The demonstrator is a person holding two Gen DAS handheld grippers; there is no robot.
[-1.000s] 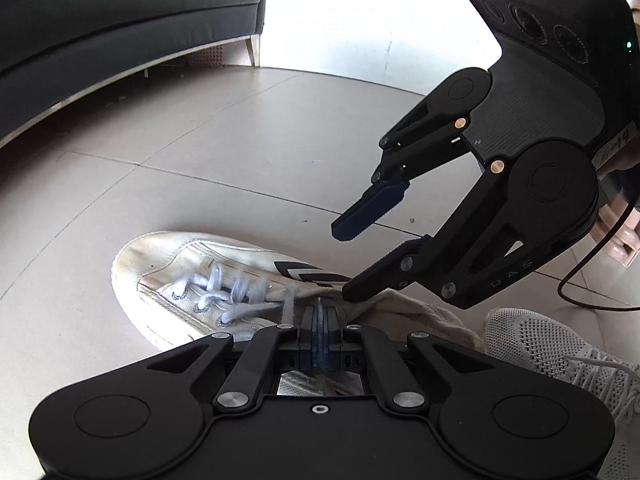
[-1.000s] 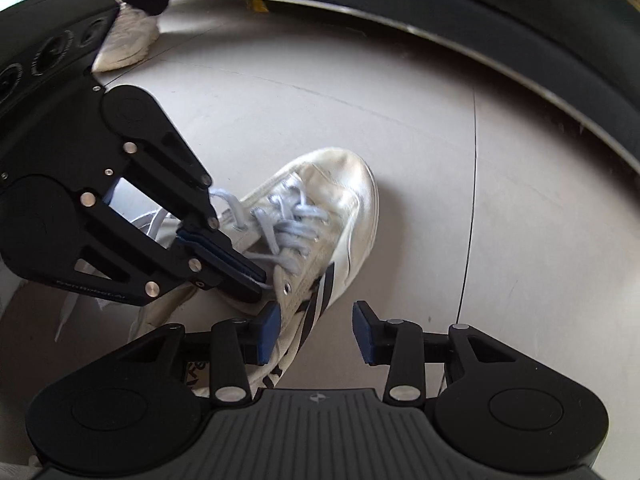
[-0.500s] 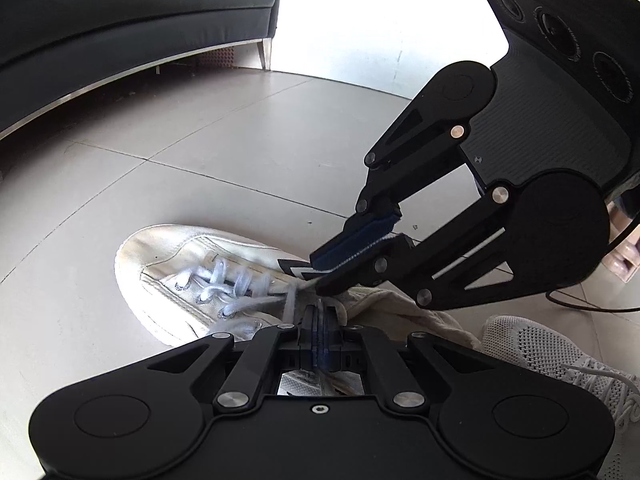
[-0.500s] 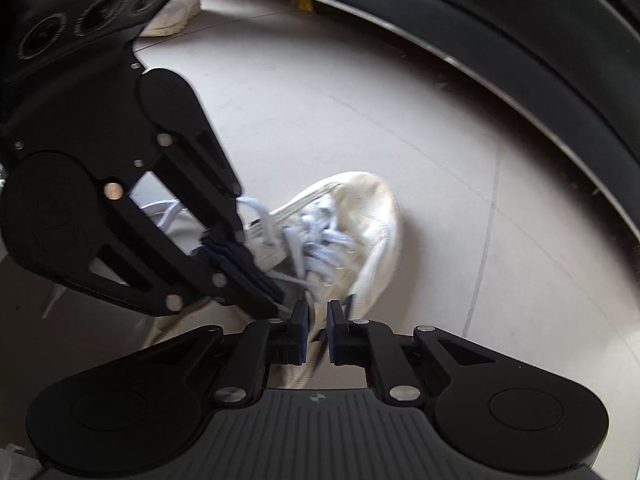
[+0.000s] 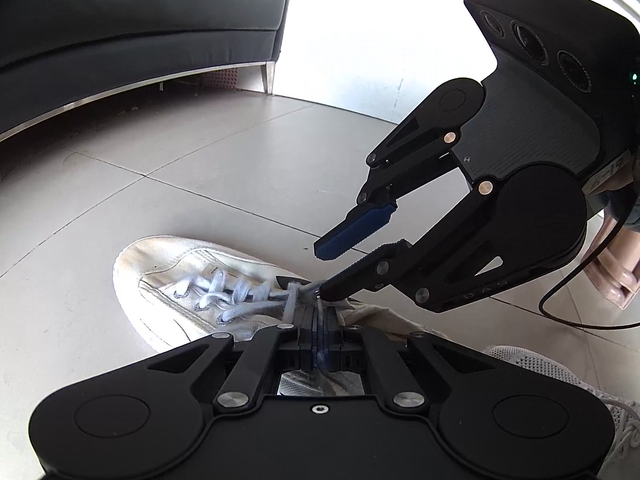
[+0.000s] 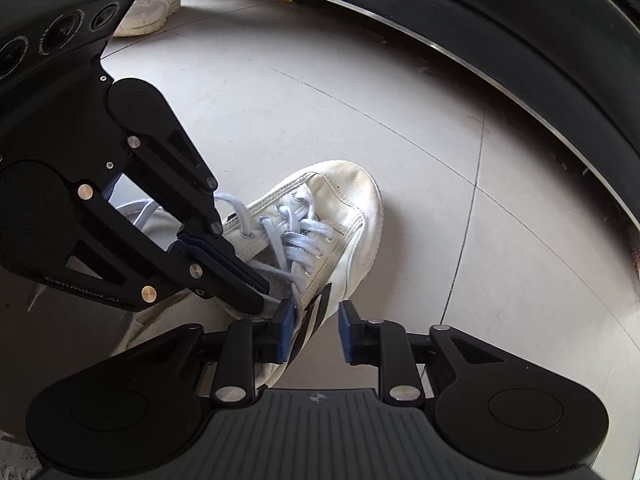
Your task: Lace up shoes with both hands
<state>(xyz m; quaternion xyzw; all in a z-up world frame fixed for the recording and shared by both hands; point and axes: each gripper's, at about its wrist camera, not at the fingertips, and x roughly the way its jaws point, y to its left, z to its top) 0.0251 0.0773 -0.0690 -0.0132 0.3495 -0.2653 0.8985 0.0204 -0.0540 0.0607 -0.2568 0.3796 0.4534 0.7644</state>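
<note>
A worn white canvas shoe (image 5: 176, 276) (image 6: 344, 208) with black side stripes lies on the tiled floor, its pale lace (image 5: 240, 300) (image 6: 296, 240) partly threaded. My left gripper (image 5: 319, 320) (image 6: 258, 300) is shut on a strand of the lace above the shoe's tongue. My right gripper (image 5: 321, 273) (image 6: 316, 330) hovers just beyond it with its jaws opening. A lace strand runs past its left pad (image 6: 286, 326) and its lower fingertip touches the lace, but nothing is pinched between the pads.
A dark sofa (image 5: 140, 20) (image 6: 520, 28) on a metal base curves round the far side. A knit grey sneaker (image 5: 560, 376) lies near right, beside a black cable (image 5: 568, 320). A person's white sneaker (image 6: 152, 4) stands farther off.
The right gripper's jaws closed almost fully near the lace half a second ago and have now spread apart again. The left gripper has stayed shut on the lace.
</note>
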